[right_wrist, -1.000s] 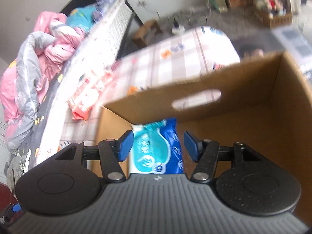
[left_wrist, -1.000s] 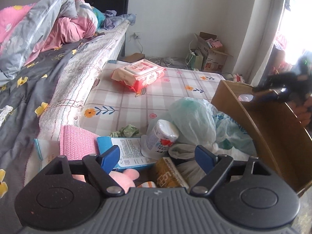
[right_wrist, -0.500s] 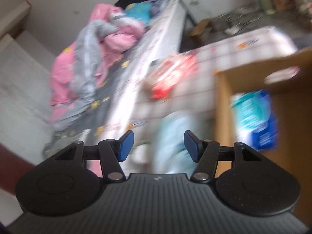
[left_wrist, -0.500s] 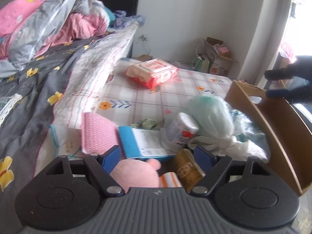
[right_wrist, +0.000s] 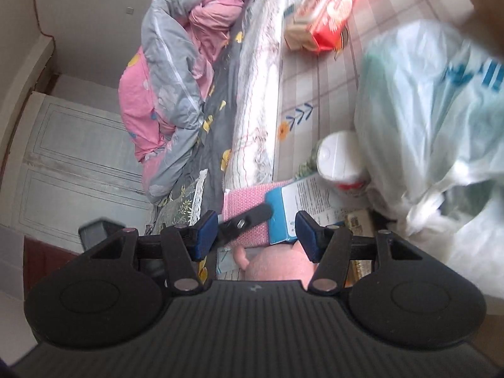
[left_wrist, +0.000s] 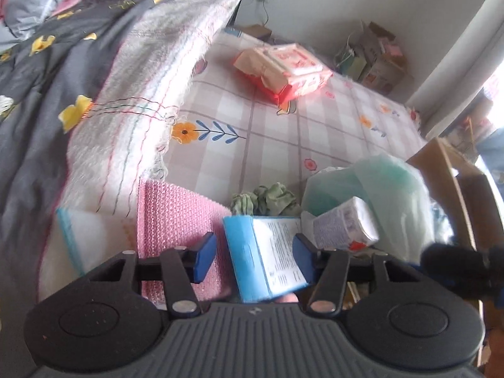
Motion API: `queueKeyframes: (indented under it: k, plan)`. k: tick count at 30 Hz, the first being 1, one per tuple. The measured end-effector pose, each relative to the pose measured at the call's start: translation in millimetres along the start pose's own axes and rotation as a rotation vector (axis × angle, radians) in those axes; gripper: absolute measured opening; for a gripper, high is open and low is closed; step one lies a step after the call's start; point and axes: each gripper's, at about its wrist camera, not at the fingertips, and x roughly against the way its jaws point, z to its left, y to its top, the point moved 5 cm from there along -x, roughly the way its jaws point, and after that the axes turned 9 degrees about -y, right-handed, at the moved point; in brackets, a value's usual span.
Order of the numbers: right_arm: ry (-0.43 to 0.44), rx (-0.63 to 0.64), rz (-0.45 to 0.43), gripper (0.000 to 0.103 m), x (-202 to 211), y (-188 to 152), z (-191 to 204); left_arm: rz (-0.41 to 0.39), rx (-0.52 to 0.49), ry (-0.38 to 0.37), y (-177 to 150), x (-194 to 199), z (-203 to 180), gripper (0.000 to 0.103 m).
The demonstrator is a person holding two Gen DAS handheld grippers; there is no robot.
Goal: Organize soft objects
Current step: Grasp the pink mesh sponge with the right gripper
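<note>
My left gripper [left_wrist: 255, 260], jaws just narrowed, brackets the blue tissue pack [left_wrist: 267, 258]; one pad seems to touch it, the other stands clear, so it is not yet gripped. The pack lies on the checked mattress [left_wrist: 283, 132] beside a pink cloth [left_wrist: 176, 217]. My right gripper [right_wrist: 256, 231] hangs unclenched, holding nothing.

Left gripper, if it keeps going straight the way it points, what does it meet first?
Most likely the blue-edged packet with printed text, already between the closing left gripper fingers; contact is unclear. The pink knitted cloth lies beside it.
</note>
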Motion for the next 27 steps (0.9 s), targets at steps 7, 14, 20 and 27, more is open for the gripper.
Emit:
queueKeyframes:
  k: [7,14,20,27]
  plan:
    - [-0.012,-0.017,-0.002,0.055,-8,4,-8,0.059,-0.051,0.053,14,-25,-5,0.049]
    - [-0.009,-0.023,-0.011,0.055,-5,11,-17,0.059,-0.022,0.043,20,-19,-3,0.040]
    - [-0.030,0.072,-0.012,0.055,-1,29,3,-0.070,-0.067,0.055,8,28,-5,0.051]
    - [-0.066,0.390,0.085,0.059,-29,53,78,-0.156,-0.106,0.136,-22,64,1,0.054]
